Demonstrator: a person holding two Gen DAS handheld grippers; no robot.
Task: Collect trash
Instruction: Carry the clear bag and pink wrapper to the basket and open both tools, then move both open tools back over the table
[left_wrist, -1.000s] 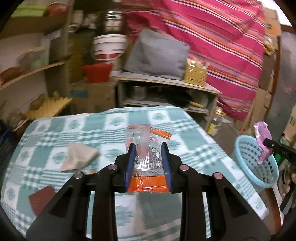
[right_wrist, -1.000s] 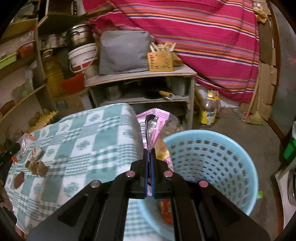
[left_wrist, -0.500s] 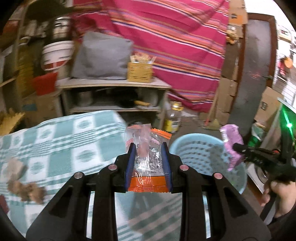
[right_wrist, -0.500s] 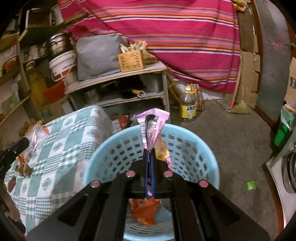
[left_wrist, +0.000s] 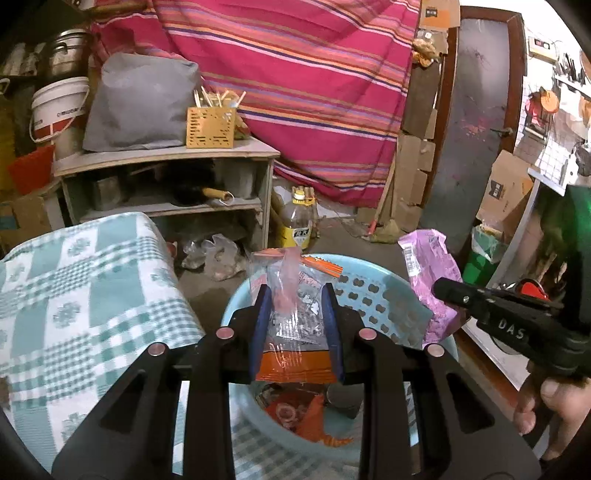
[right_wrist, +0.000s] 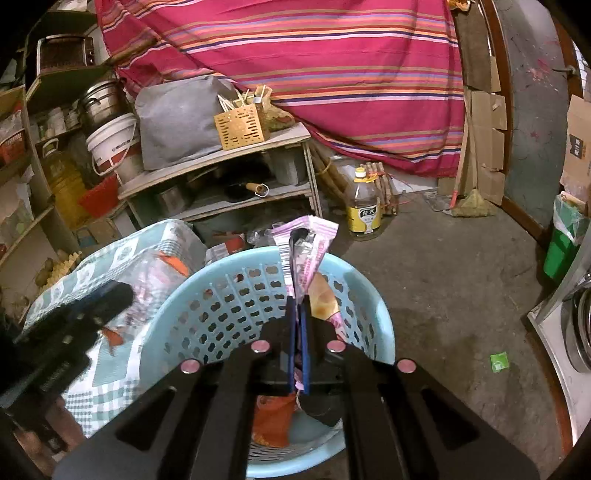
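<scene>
- Both wrappers have travelled from the table side to above the blue basket (left_wrist: 373, 295); we judge the drop is next.
- Clear-and-orange packet (left_wrist: 295, 314): clamped between the partly closed pads of our left gripper (left_wrist: 295, 299), over the basket's near rim.
- Pink wrapper (right_wrist: 304, 254): pinched in our fully closed right gripper (right_wrist: 298, 306), above the basket's middle.
- Basket: on the floor, touching the checked tablecloth (left_wrist: 85, 295); some trash inside.
- Room: bare floor (right_wrist: 461, 280) to the right; a shelf unit (right_wrist: 236, 177) behind.

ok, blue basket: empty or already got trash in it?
Not empty. The blue basket already holds an orange wrapper and a dark piece at the bottom; the left wrist view shows orange scraps there too.
</scene>
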